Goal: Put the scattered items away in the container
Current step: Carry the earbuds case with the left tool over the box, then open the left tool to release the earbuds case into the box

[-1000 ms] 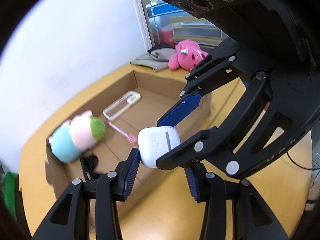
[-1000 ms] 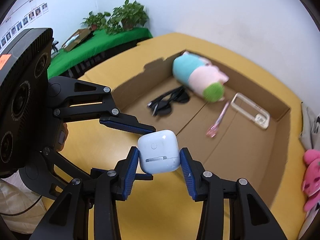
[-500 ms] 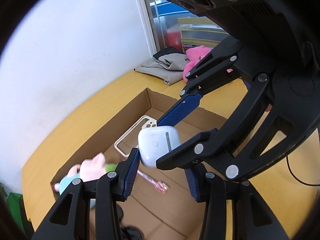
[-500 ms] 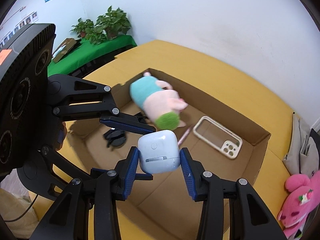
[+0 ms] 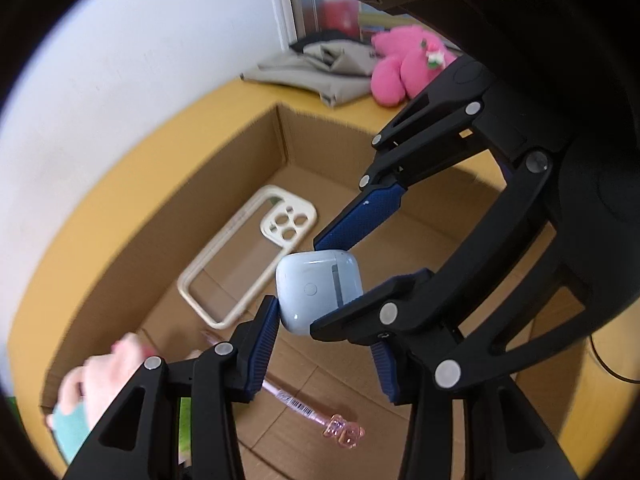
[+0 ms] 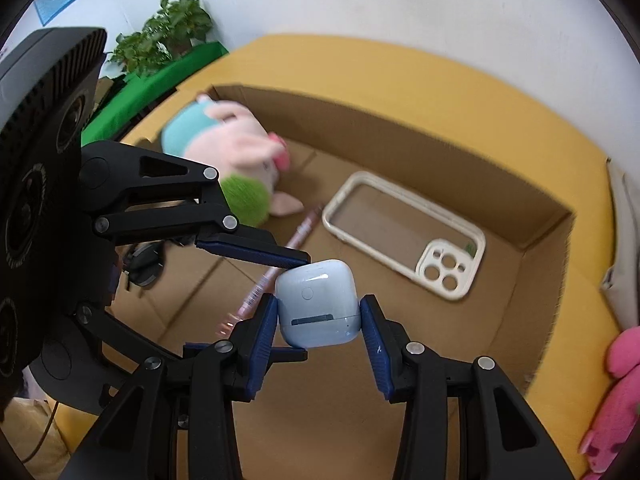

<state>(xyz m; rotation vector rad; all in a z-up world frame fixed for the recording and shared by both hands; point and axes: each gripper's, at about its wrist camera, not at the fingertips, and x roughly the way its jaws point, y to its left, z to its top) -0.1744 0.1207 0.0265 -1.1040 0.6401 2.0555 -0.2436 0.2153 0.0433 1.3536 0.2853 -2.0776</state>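
My right tongs (image 6: 319, 320) rise from the bottom of their own view, blue pads pressed on either side of the earbud case (image 6: 316, 303), which sits at frame centre. My left tongs (image 5: 324, 350) come up from the bottom edge of the left view, their pads spread wider than the case; one touches its lower left, the other stands clear. In the right view they reach in from the left.
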